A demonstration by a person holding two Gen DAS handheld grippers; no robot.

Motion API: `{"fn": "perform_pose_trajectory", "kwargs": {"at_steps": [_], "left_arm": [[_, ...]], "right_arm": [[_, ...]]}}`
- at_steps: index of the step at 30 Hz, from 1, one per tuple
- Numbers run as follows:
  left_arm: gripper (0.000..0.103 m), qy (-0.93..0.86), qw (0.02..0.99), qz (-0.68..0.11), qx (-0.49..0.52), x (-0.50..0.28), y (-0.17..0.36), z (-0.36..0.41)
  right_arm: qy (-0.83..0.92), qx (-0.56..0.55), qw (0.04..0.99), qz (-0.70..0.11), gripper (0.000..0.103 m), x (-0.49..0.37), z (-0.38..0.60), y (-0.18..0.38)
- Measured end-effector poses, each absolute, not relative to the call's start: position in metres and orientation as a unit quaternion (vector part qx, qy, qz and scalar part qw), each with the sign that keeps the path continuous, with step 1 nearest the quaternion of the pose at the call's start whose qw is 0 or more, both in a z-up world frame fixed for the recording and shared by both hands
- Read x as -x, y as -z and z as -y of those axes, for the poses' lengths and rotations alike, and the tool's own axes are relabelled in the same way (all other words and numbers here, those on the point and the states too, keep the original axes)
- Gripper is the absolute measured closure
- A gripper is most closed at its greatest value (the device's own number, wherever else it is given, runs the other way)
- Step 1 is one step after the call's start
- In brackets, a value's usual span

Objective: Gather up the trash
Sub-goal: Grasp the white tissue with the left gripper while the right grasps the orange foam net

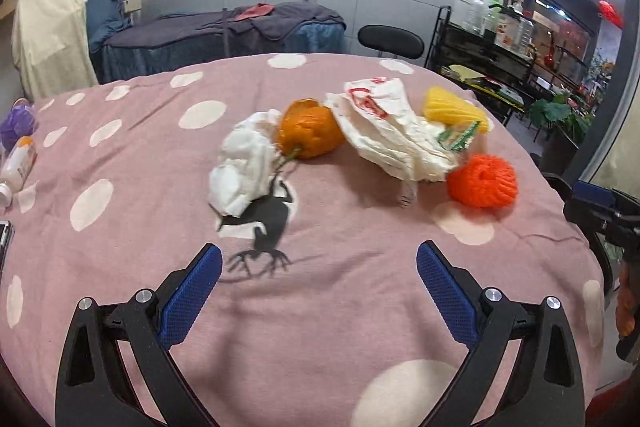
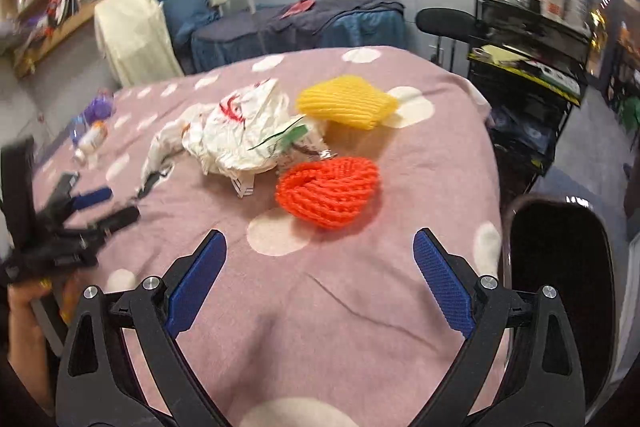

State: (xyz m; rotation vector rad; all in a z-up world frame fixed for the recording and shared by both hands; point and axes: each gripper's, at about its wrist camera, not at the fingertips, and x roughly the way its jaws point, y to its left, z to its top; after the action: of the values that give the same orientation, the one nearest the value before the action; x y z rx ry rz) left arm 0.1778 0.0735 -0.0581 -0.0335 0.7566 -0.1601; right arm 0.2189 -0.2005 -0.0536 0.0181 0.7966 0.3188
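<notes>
Left hand-held gripper (image 1: 319,269) with blue pads spread apart and empty, right hand-held gripper (image 2: 320,255) likewise spread and empty, both above pink white-dotted cloth covering the bench (image 1: 340,307), crumpled white tissue (image 1: 244,167) touching orange plastic pepper (image 1: 310,133), crumpled white printed plastic bag (image 1: 392,131) mid-bench, red foam fruit net (image 2: 330,191) near right gripper, yellow foam fruit net (image 2: 346,101) behind it

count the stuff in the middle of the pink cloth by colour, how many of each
white: 2, the crumpled tissue and the crumpled plastic bag
orange: 2, the orange pepper and the orange foam net
yellow: 1, the yellow foam net
total: 5
</notes>
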Motion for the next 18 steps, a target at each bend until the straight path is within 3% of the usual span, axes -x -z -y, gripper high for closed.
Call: {"fn": "perform_pose_trajectory", "kwargs": {"at_steps": [10, 13, 15, 18], "left_arm": [[0.019, 0.063, 0.902, -0.428, 0.016, -0.249, 0.071, -0.11], [0.031, 0.05, 0.9, -0.434, 0.001, -0.267, 0.077, -0.111], [0.051, 0.057, 0.896, -0.441, 0.014, -0.274, 0.08, -0.113], [0.072, 0.067, 0.894, -0.442, 0.037, -0.273, 0.08, -0.116]], "right_arm": [[-0.135, 0.087, 0.874, -0.459, 0.011, -0.28, 0.165, 0.082], [-0.133, 0.093, 0.865, -0.474, 0.035, -0.294, 0.163, 0.088], [-0.138, 0.084, 0.86, -0.484, 0.057, -0.299, 0.166, 0.091], [-0.147, 0.074, 0.856, -0.49, 0.074, -0.299, 0.167, 0.091]]}}
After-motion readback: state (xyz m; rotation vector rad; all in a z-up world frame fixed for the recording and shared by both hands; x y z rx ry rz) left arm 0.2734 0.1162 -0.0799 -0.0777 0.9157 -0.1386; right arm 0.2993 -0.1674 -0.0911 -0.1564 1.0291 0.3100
